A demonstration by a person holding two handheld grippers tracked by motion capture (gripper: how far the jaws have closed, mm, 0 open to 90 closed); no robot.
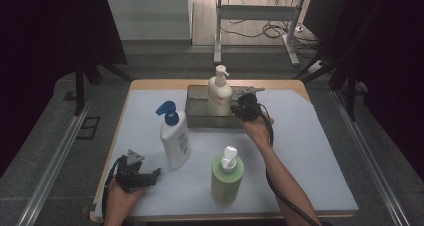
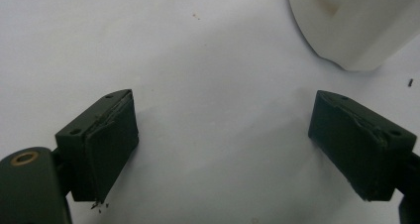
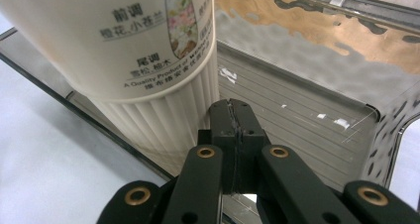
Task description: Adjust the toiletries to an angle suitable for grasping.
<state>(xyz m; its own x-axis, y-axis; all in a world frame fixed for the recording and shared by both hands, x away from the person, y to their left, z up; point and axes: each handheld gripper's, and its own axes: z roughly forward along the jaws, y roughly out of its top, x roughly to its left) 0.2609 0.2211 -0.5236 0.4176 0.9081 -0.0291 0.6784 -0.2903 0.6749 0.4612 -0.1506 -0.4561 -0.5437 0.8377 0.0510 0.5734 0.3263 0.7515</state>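
**Right gripper at tray edge, left idle near table front**

Right gripper (image 1: 243, 107) sits at the tray's (image 1: 196, 117) right end, jaws pressed fully together with nothing between them. In the right gripper view the tips (image 3: 232, 116) lie just beside the ribbed base of the cream bottle (image 3: 133, 60), which stands inside the tray; contact cannot be told. Open tray floor runs to the right of the bottle, up to the far wall.

Left gripper (image 1: 150, 176) rests low near the table's (image 1: 310, 151) front-left edge, jaws spread wide and empty. Blue-capped bottle (image 1: 174, 138) stands just beyond it; green bottle (image 1: 226, 178) stands near the front edge, apart from both. Bare sheet lies between tray and front bottles.
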